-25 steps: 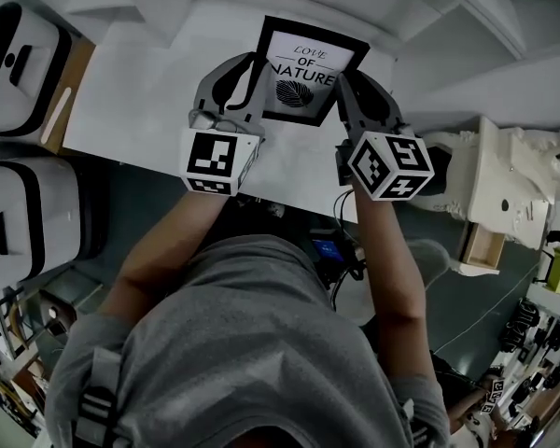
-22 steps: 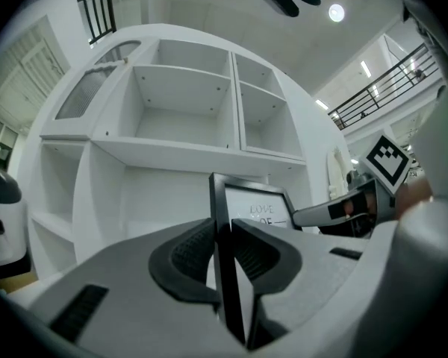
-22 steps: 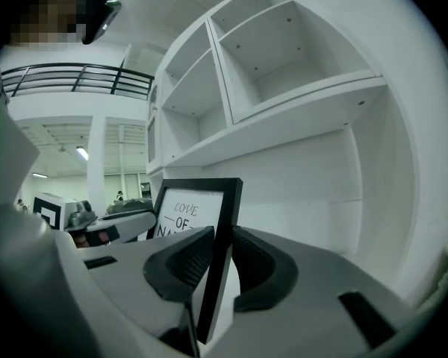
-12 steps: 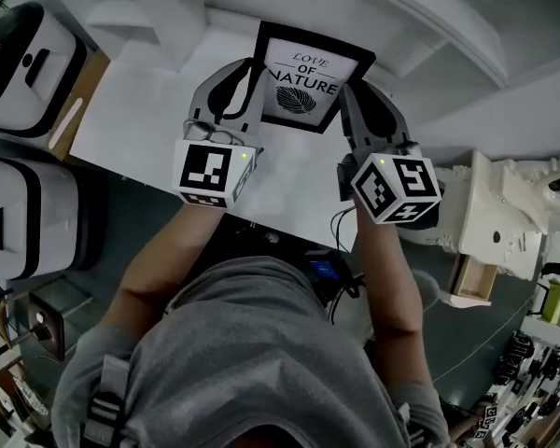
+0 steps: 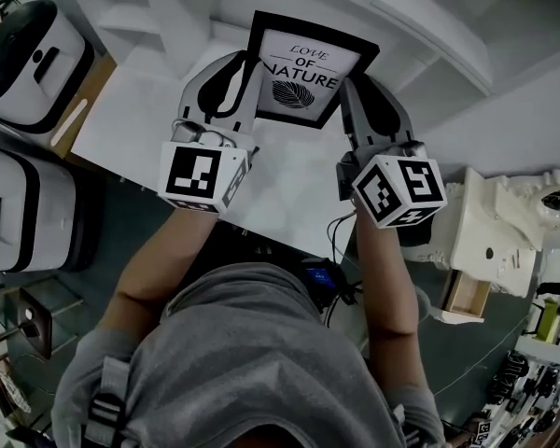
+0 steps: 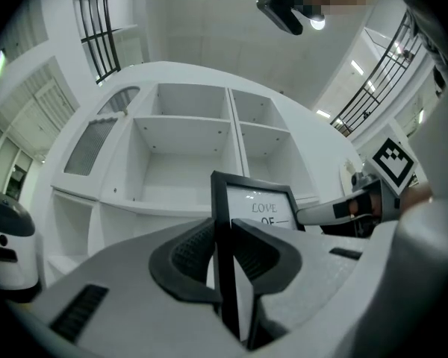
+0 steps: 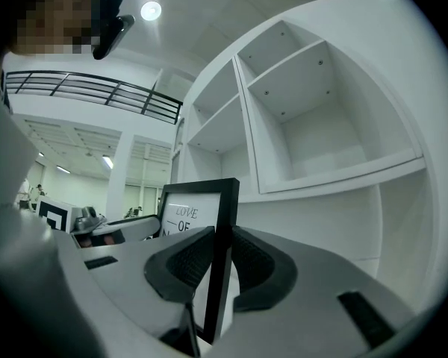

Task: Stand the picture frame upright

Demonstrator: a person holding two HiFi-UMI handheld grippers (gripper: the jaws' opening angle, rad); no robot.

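Frame (image 5: 308, 68) has moved back toward the shelf (image 6: 183, 162) and tipped up, with left claw (image 5: 245, 82) and right claw (image 5: 353, 93) each clamped on a side edge. It looks nearly upright but not yet released.

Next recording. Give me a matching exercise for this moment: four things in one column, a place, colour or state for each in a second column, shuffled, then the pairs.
1. picture frame
2. left gripper
3. right gripper
4. shelf unit

A. shut on the frame's left edge
B. white, behind the frame
C. black border, leaf print
D. shut on the frame's right edge

Pairs: 1-C, 2-A, 3-D, 4-B.
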